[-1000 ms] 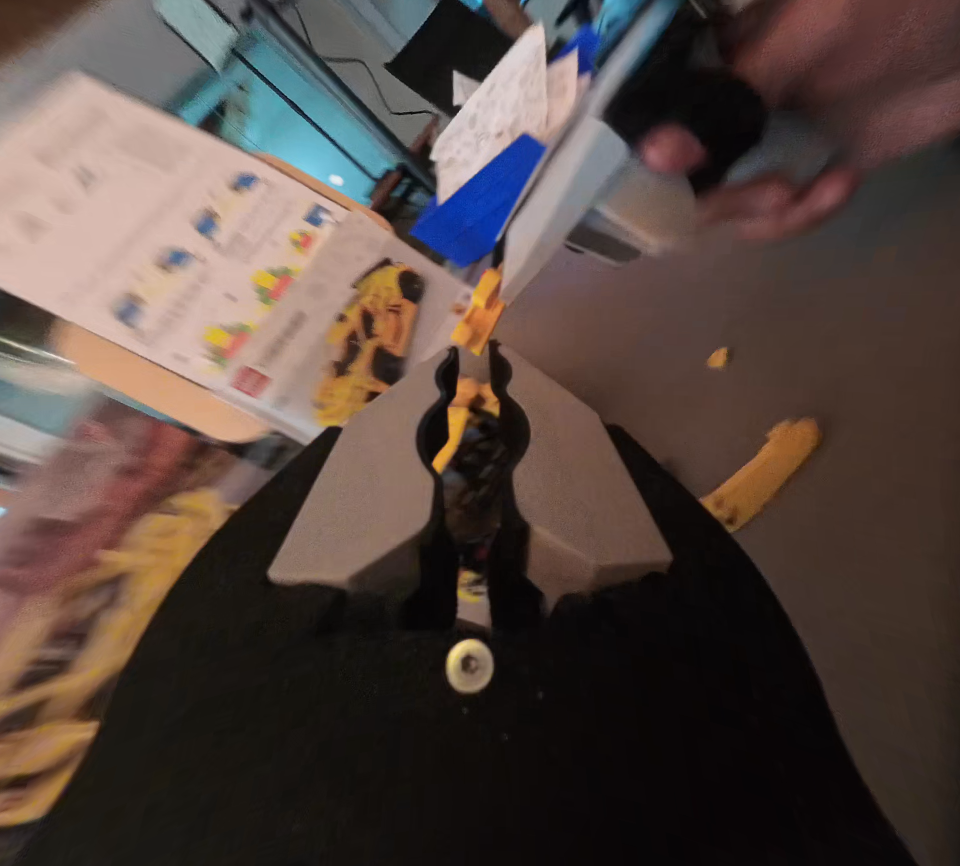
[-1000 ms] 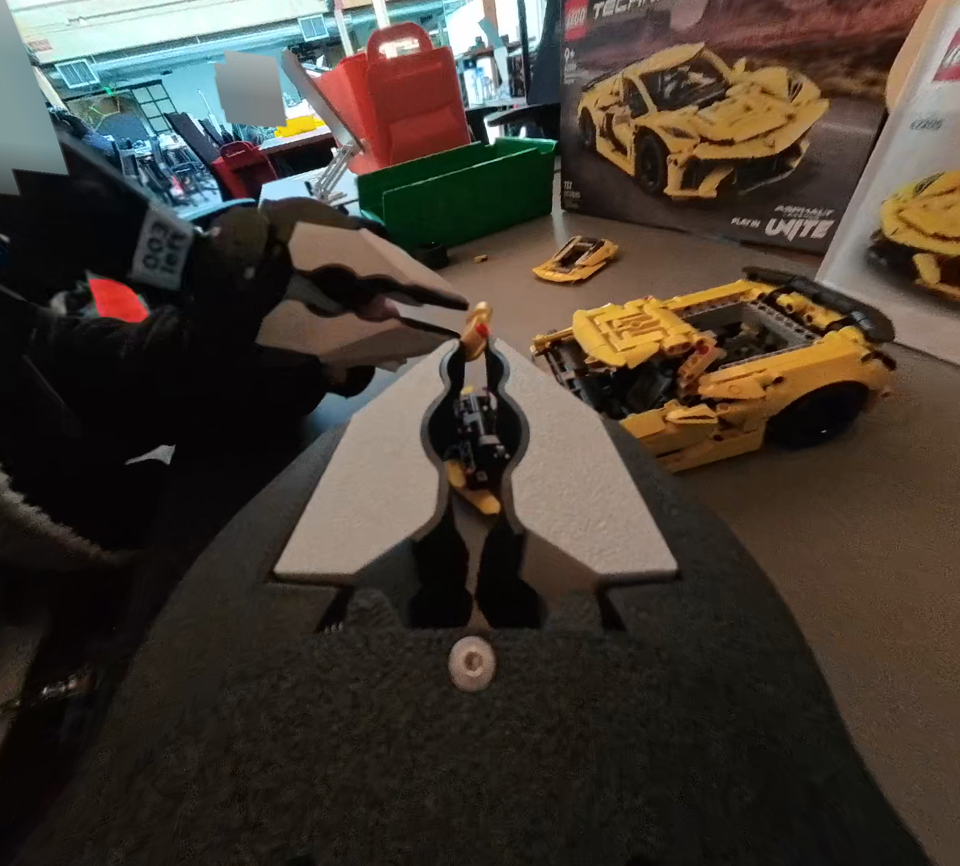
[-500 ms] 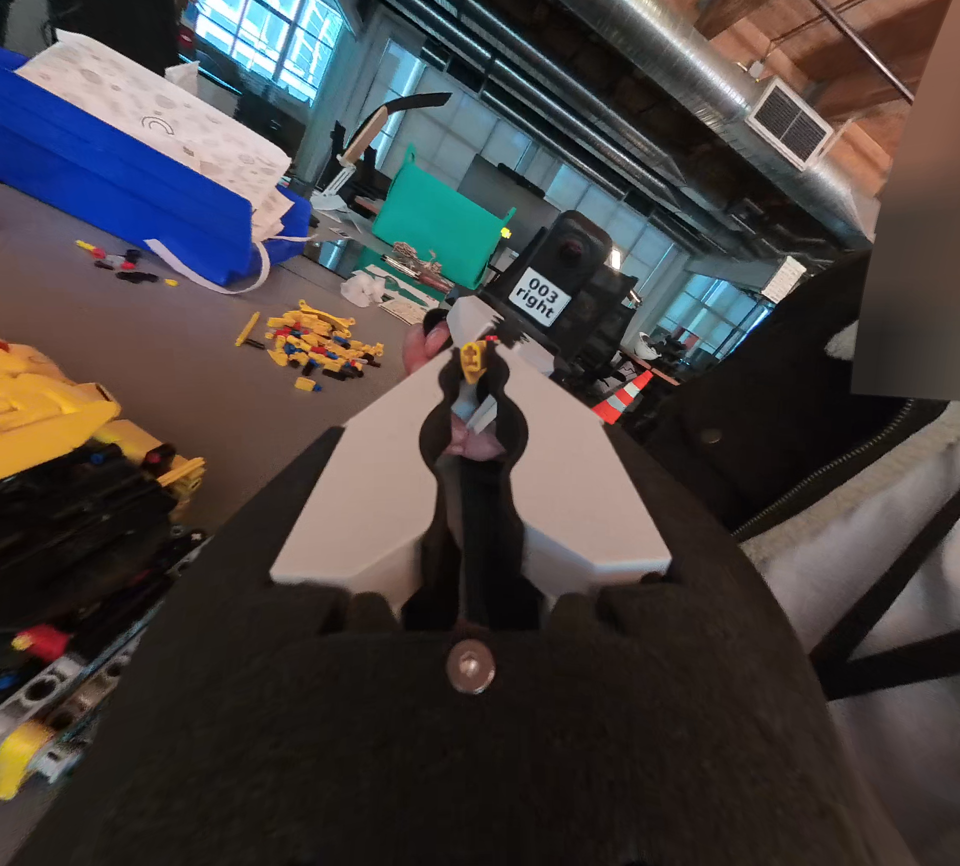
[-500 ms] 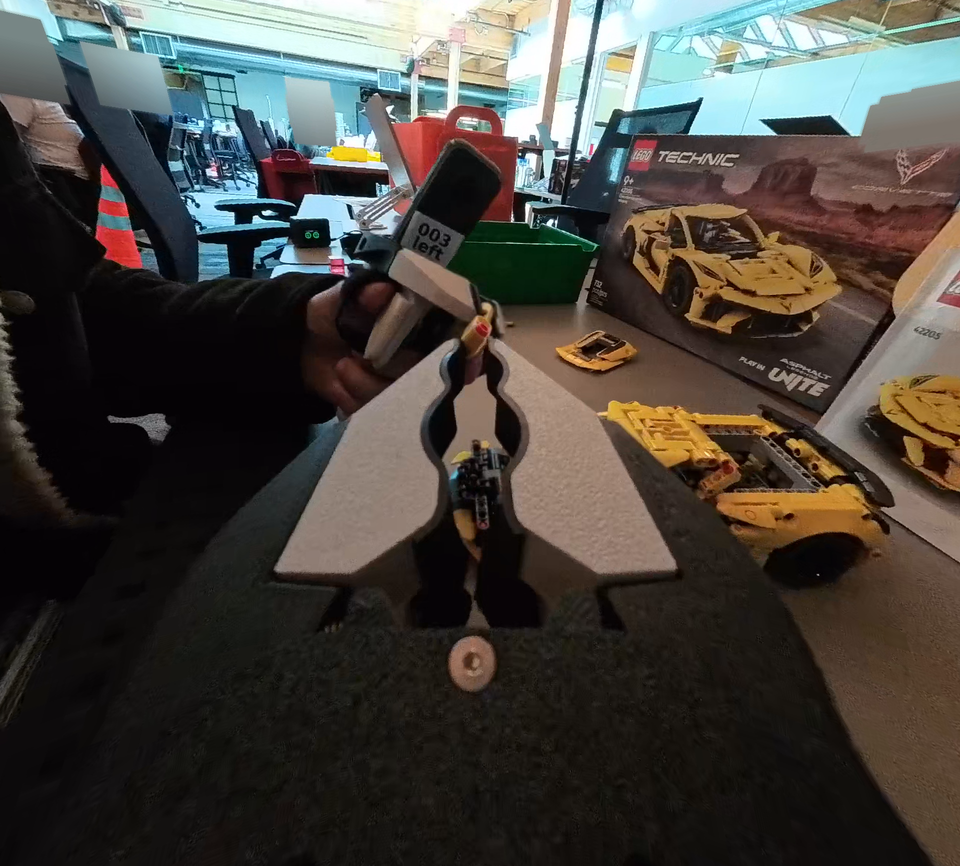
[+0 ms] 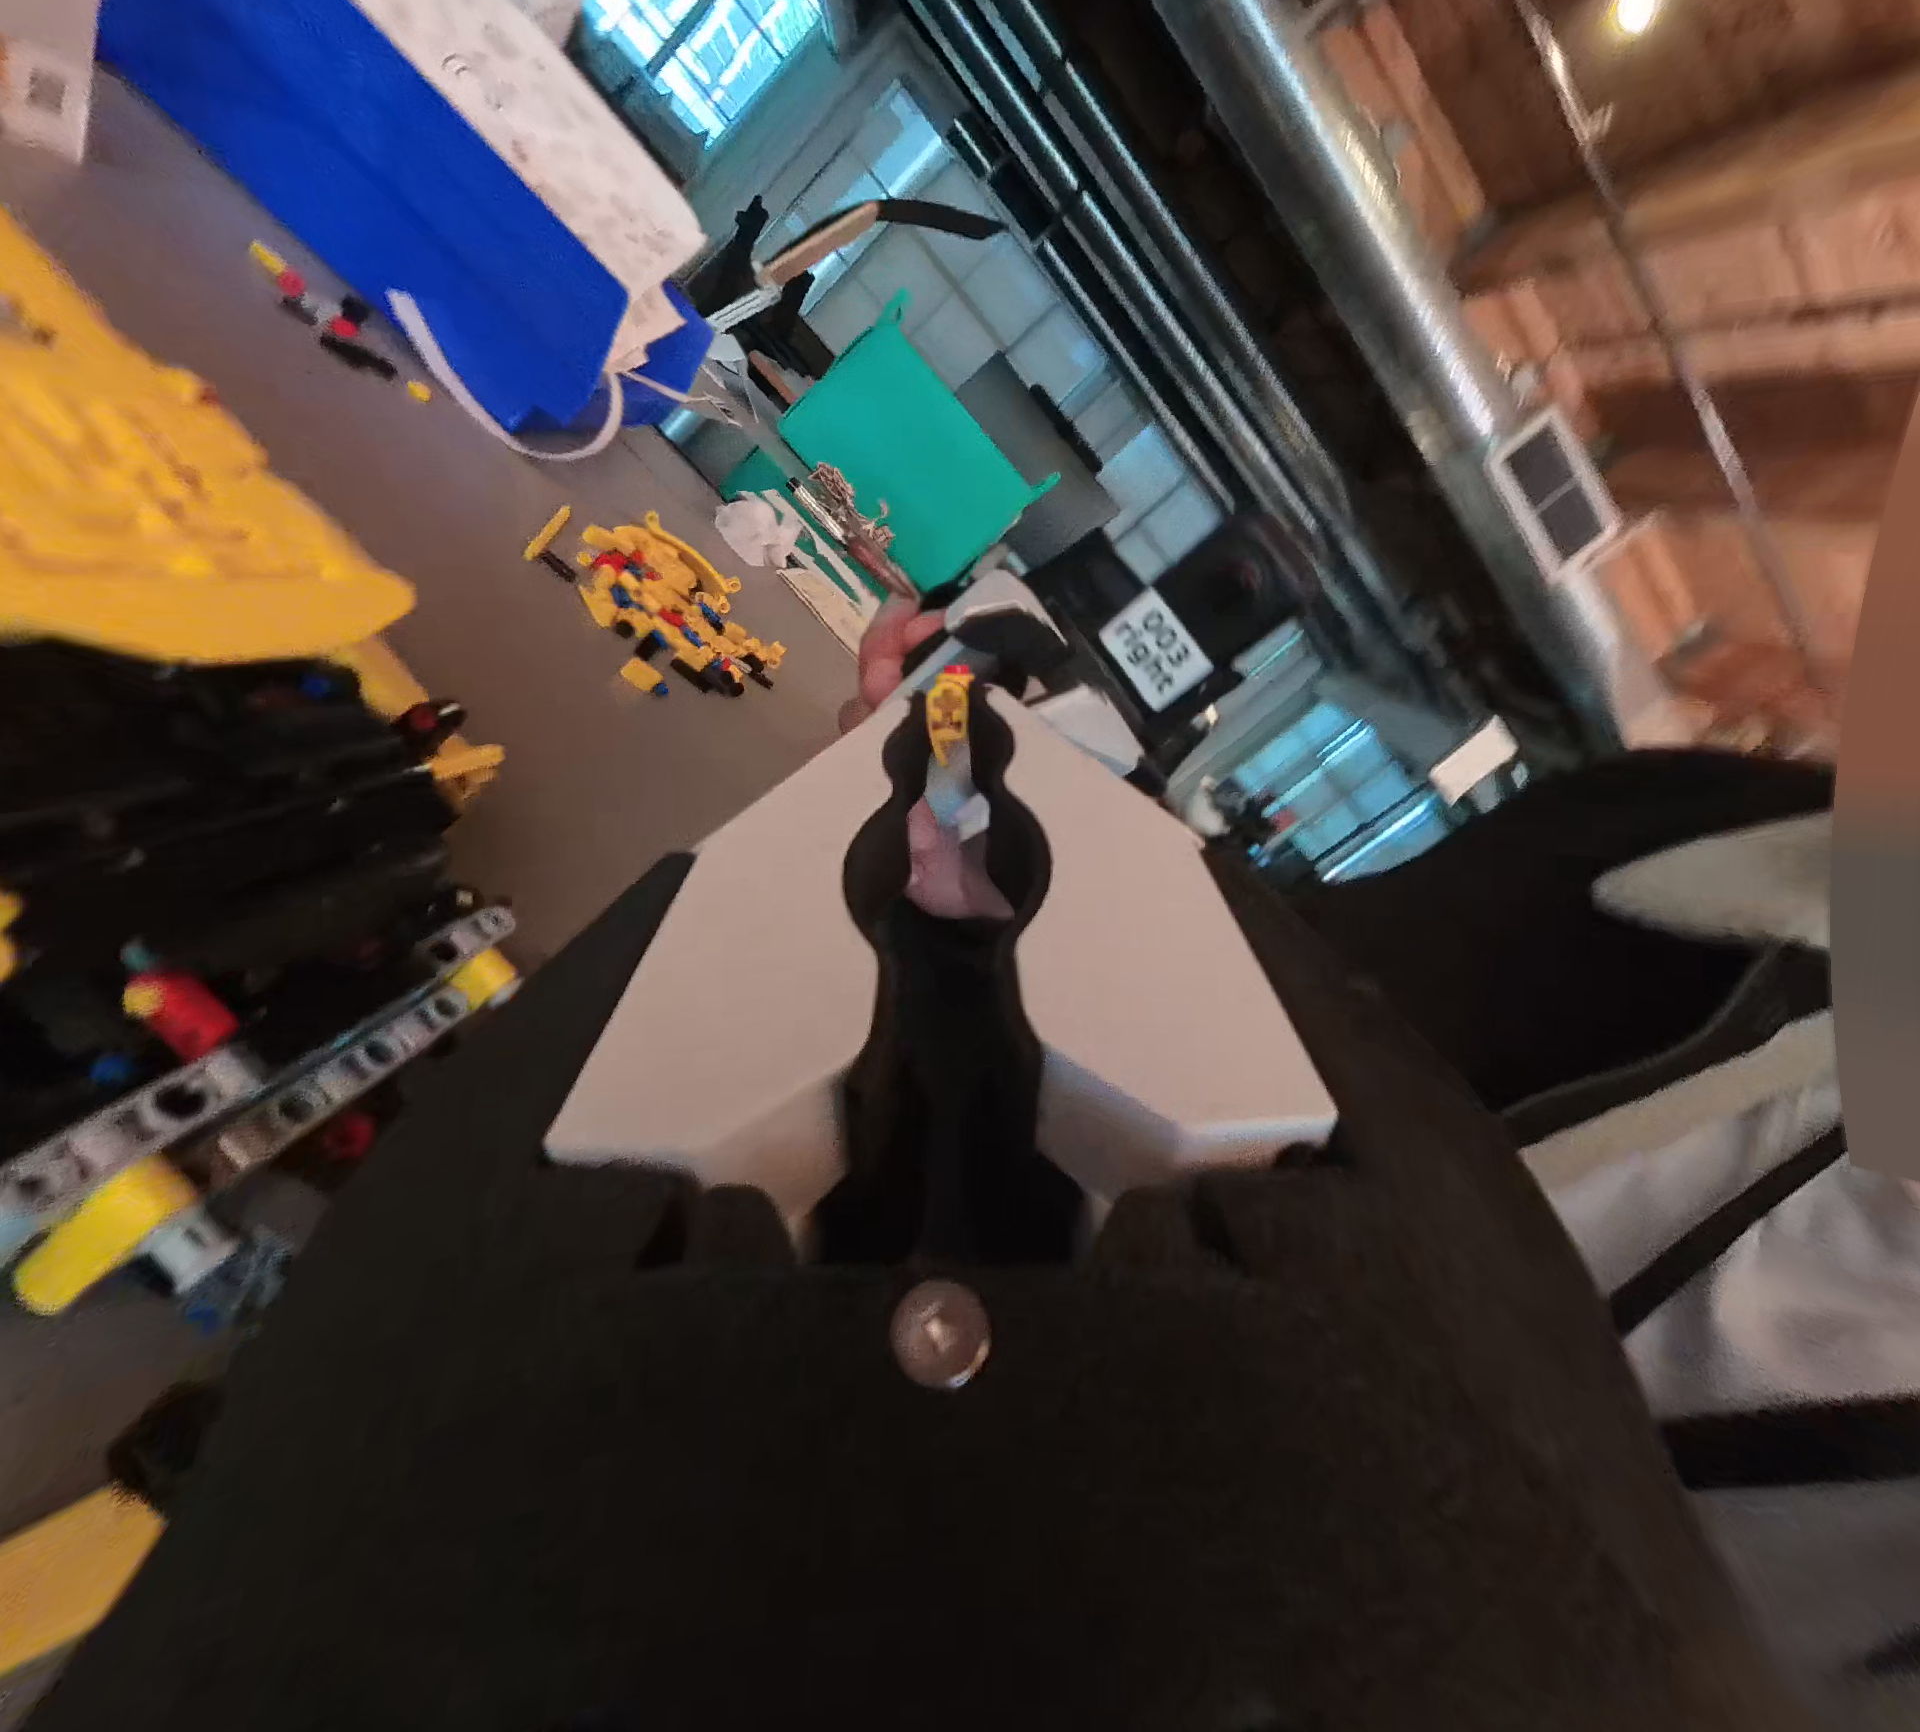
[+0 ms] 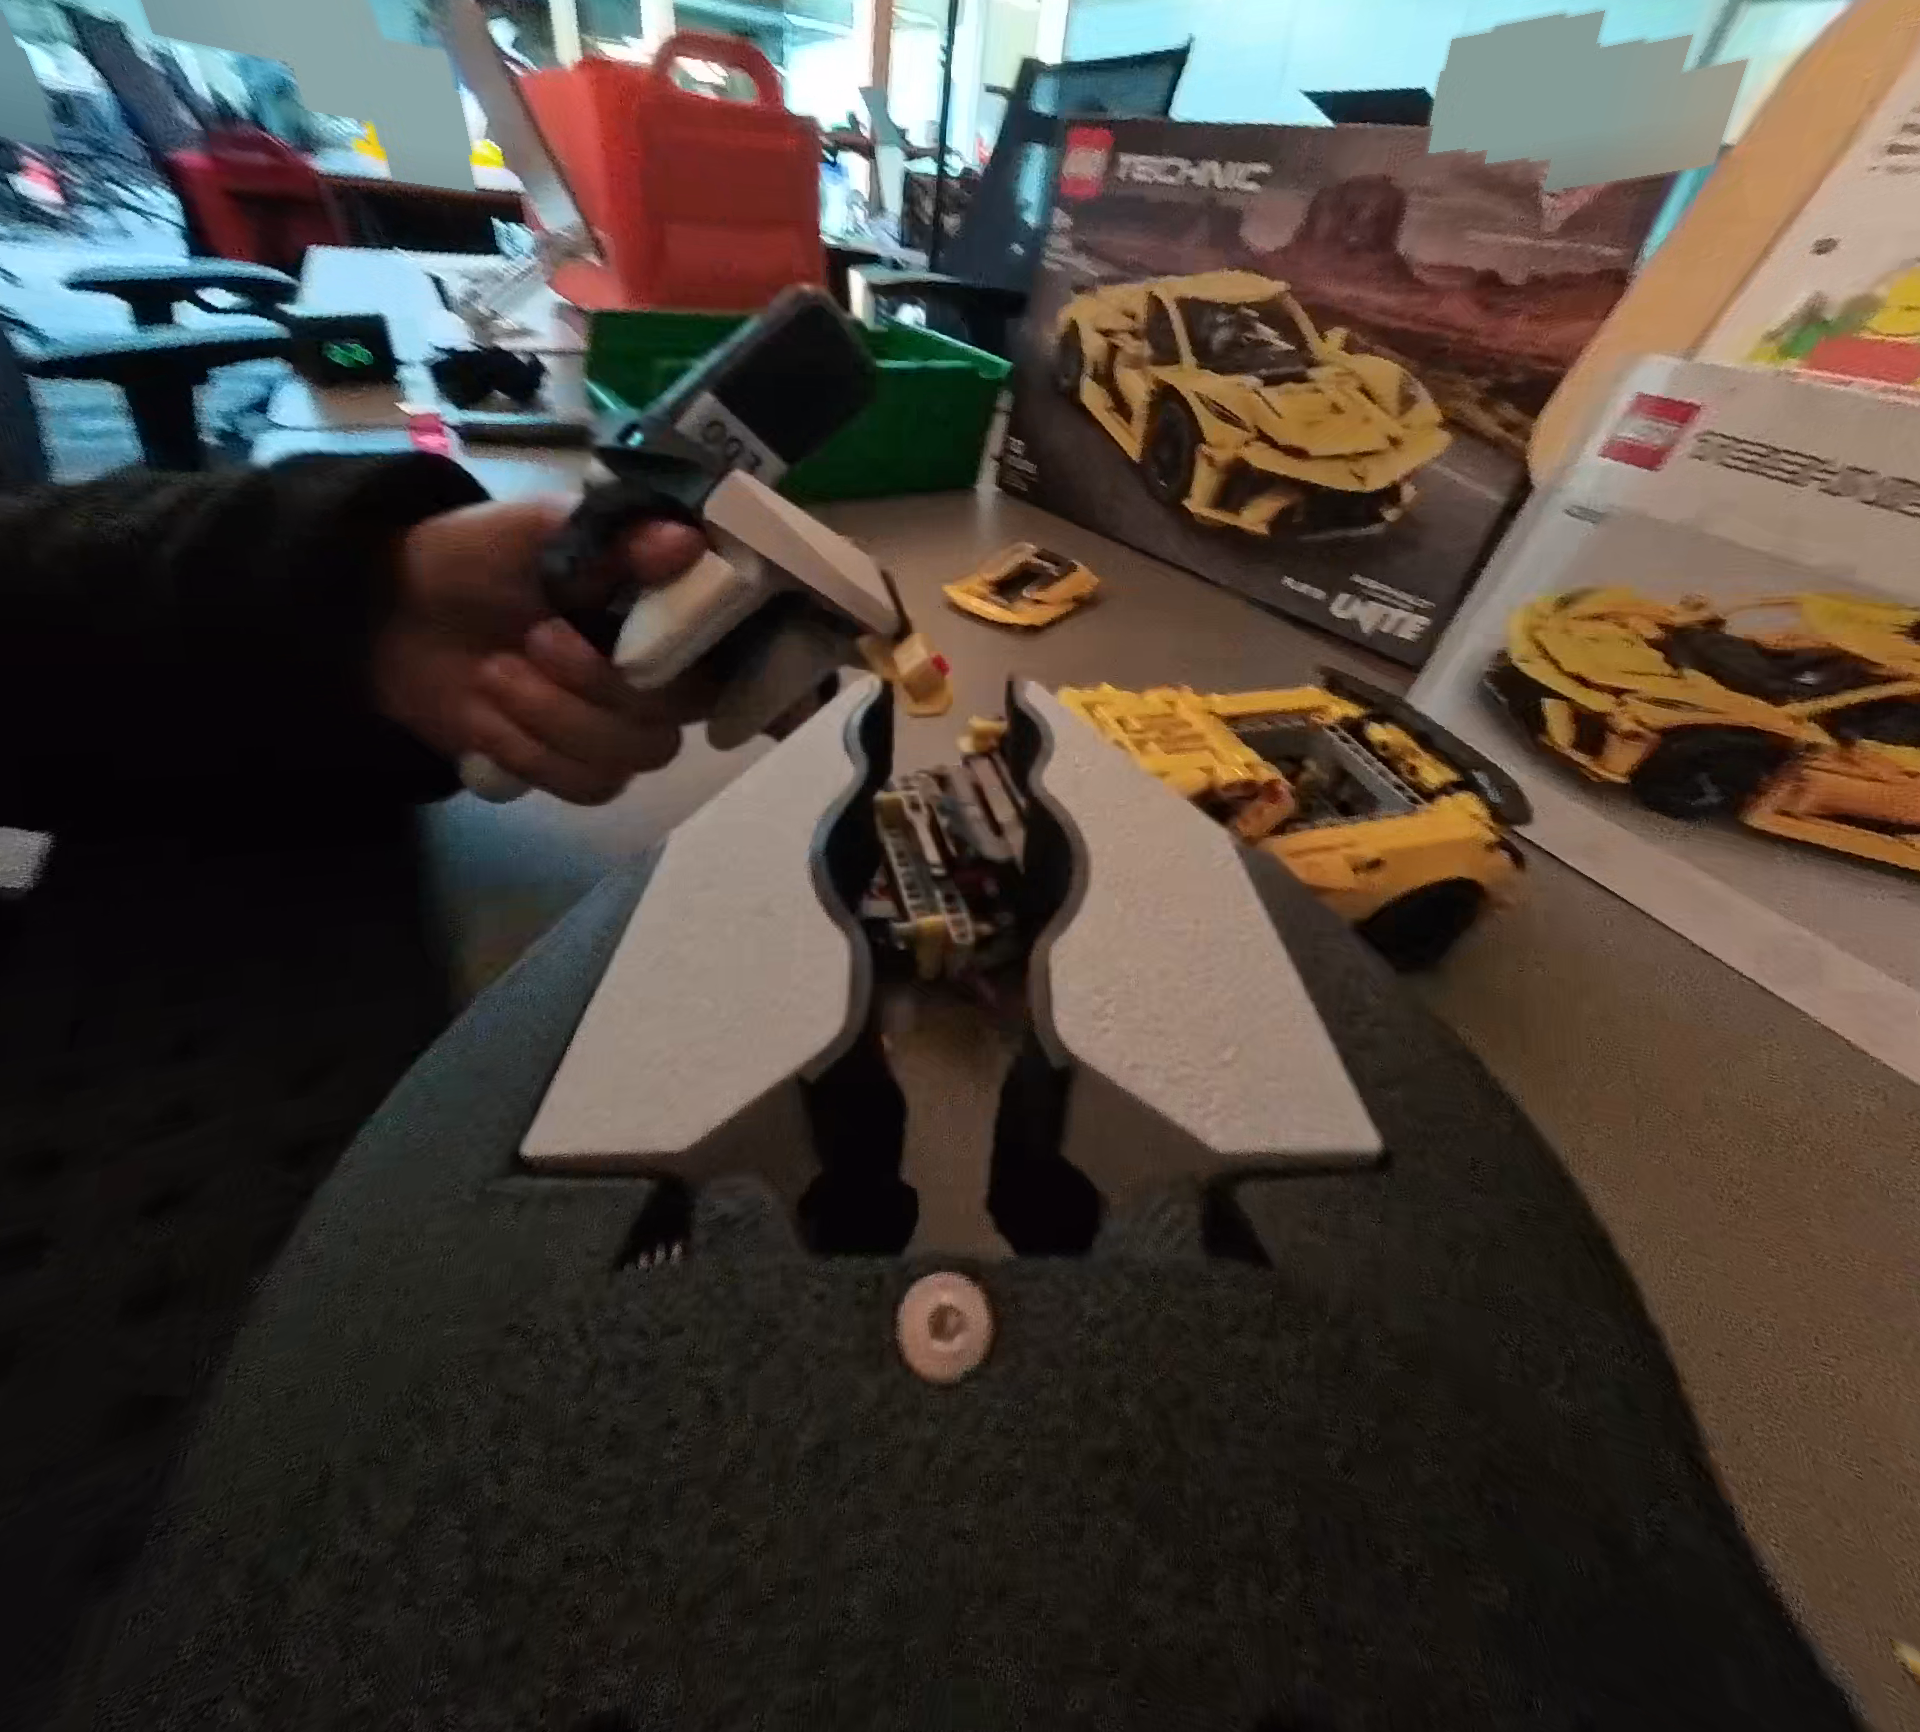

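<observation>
A small yellow brick piece (image 5: 948,718) with a red stud is pinched at the very tips of the left gripper (image 5: 948,726), whose jaws are drawn narrow around it. In the right wrist view the same piece (image 6: 914,666) is seen held in the air, just beside the left fingertip of the right gripper (image 6: 945,706) and at about 11 o'clock from that gripper's mouth. The right gripper's jaws stand parted with nothing between them; the piece appears outside the gap, though contact with the fingertip cannot be ruled out.

Below and beyond the right gripper, the partly built yellow model car (image 6: 1299,789) is seen on the grey table (image 6: 1662,1111), its open black and grey framework visible through the jaw gap. A loose yellow body panel (image 6: 1023,586) lies at 12 o'clock, near the printed car box (image 6: 1299,352), and a green bin (image 6: 894,404) stands at 11 o'clock. A pile of loose bricks (image 5: 675,602) is seen at 10 o'clock in the left wrist view.

Since only a shallow tip grip is held on the piece, it could be twisted or flicked out if knocked by the right fingertip. If dropped, it could be lost in the car's open framework. Both views are motion-blurred, so alignment may be misjudged.
</observation>
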A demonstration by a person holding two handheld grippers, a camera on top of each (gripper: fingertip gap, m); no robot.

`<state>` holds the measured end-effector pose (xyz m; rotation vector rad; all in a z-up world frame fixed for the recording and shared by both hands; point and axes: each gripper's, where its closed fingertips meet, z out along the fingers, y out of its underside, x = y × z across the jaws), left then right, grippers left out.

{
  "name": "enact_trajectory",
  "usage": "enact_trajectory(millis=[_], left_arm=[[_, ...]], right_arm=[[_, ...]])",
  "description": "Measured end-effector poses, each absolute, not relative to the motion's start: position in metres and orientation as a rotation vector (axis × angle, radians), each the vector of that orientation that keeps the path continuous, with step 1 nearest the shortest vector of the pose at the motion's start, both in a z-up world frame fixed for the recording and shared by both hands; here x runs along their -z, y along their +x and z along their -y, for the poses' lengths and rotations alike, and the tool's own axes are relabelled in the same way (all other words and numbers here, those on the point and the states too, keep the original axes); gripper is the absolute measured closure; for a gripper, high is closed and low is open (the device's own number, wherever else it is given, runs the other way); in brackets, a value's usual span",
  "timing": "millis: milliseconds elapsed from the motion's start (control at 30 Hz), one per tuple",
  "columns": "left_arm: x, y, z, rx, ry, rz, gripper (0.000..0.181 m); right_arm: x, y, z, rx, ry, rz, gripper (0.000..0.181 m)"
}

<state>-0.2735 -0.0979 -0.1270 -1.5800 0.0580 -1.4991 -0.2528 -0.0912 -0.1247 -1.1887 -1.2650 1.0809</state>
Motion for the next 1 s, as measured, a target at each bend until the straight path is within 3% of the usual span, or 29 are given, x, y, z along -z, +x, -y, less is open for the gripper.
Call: enact_trajectory(millis=[167, 400, 1000], left_arm=[[0.127, -0.279, 0.092, 1.638, -1.522, 0.126, 0.175], [0.115, -0.276, 0.094, 1.472, -1.486, 0.043, 0.175], [0.124, -0.265, 0.096, 1.321, -1.564, -0.070, 0.174]], right_arm=[[0.133, -0.265, 0.084, -1.019, -1.351, 1.184, 0.152], [0.130, -0.266, 0.086, -1.579, -1.523, 0.991, 0.163], [0.132, -0.266, 0.088, -1.727, -1.561, 0.952, 0.172]])
